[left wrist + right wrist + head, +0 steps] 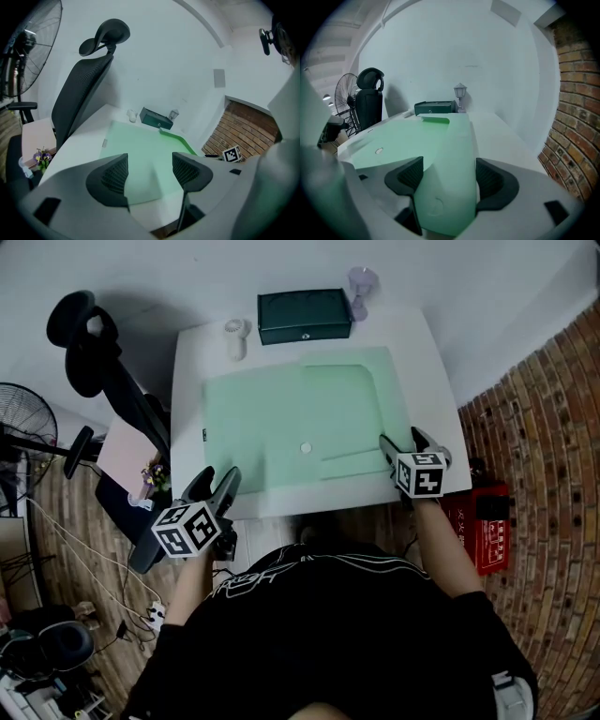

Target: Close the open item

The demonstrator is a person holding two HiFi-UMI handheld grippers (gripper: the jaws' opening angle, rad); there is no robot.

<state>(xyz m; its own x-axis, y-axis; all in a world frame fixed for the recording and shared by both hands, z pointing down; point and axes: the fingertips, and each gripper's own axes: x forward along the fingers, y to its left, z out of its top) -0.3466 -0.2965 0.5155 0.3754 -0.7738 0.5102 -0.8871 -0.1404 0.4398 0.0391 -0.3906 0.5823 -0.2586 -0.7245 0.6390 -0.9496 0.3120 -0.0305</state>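
White rectangular table (433, 364): carries the pale green plastic document folder (281, 418), which lies flat and covers most of the top. Black mesh office chair (103, 362): left of the folder, off the table. Dark green rectangular box (304, 316): beyond the folder's far edge, just apart from it.

Left gripper (217, 480): at the folder's near left corner, jaws apart, nothing between them.

Right gripper (401, 439): at the folder's right edge, jaws apart, astride the folder's raised flap (450, 154); pad contact appears likely but is not confirmed.

Small lilac lantern ornament (362, 287): beyond the folder's far right corner. Small round white stud (306, 447): on the folder's middle.
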